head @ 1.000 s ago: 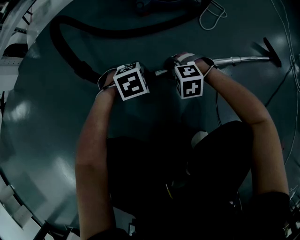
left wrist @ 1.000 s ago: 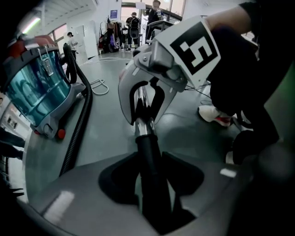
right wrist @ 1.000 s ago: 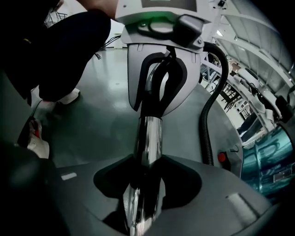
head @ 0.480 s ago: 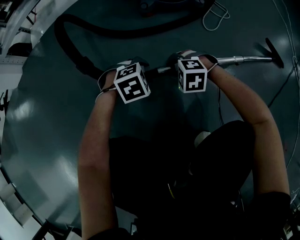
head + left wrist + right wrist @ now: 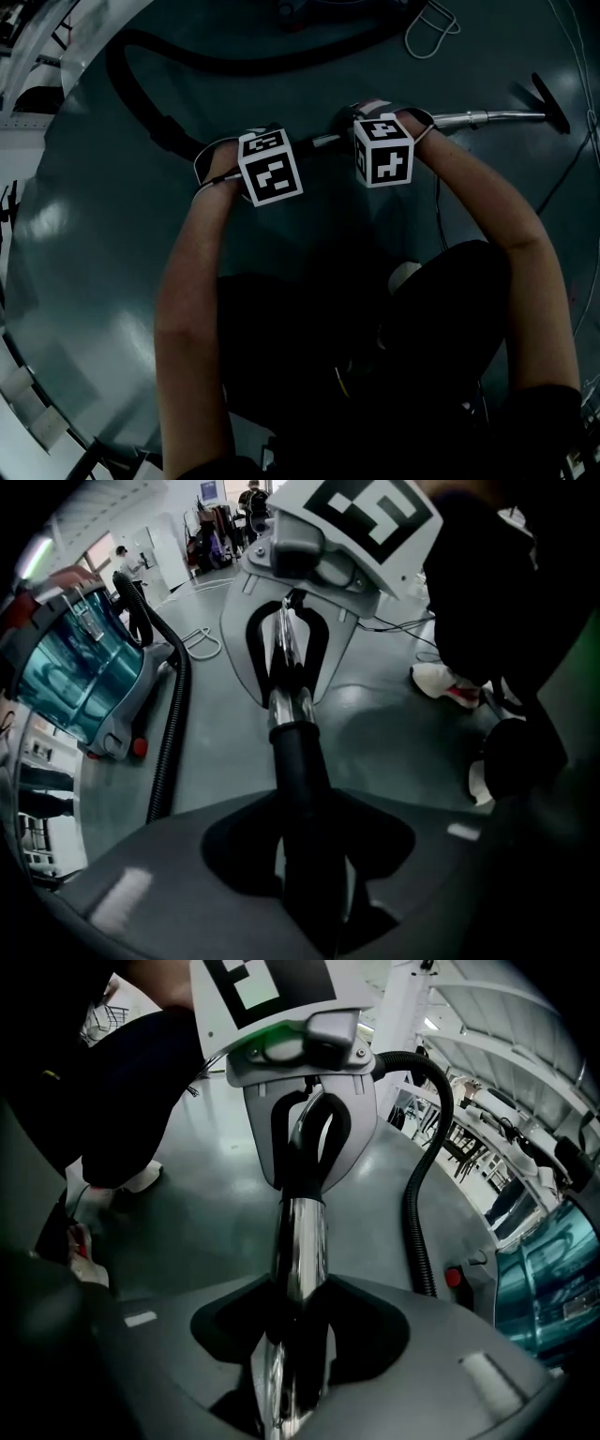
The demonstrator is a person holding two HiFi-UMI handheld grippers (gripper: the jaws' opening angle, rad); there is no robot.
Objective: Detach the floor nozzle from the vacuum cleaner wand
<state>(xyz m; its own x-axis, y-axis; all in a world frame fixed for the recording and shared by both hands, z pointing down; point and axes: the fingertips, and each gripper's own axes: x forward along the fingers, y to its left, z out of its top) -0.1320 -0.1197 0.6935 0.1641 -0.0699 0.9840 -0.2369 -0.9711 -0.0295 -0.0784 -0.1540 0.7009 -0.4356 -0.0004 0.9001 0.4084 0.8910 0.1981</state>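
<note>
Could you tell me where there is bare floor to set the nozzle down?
Left of the left arm, below the hose, the floor is bare. Right of the right arm, cables cross it. It is crowded along the wand.

1. In the head view both pairs of jaws are hidden under the marker cubes (image 5: pixel 270 167), and the wand (image 5: pixel 492 117) vanishes beneath them.
2. The left gripper (image 5: pixel 309 874) has just been closing its jaws with the wand's black sleeve (image 5: pixel 298 761) between them. Past the jaws, the sleeve is lost in shadow.
3. The floor nozzle (image 5: pixel 551 103), far out along the wand from the right gripper (image 5: pixel 295 1363), is too small and dark to make out.
4. The vacuum body (image 5: pixel 80 677), left of the left gripper, is cut off by the picture's edge.
5. The people (image 5: pixel 125 562) beyond it are too small to tell apart.
</note>
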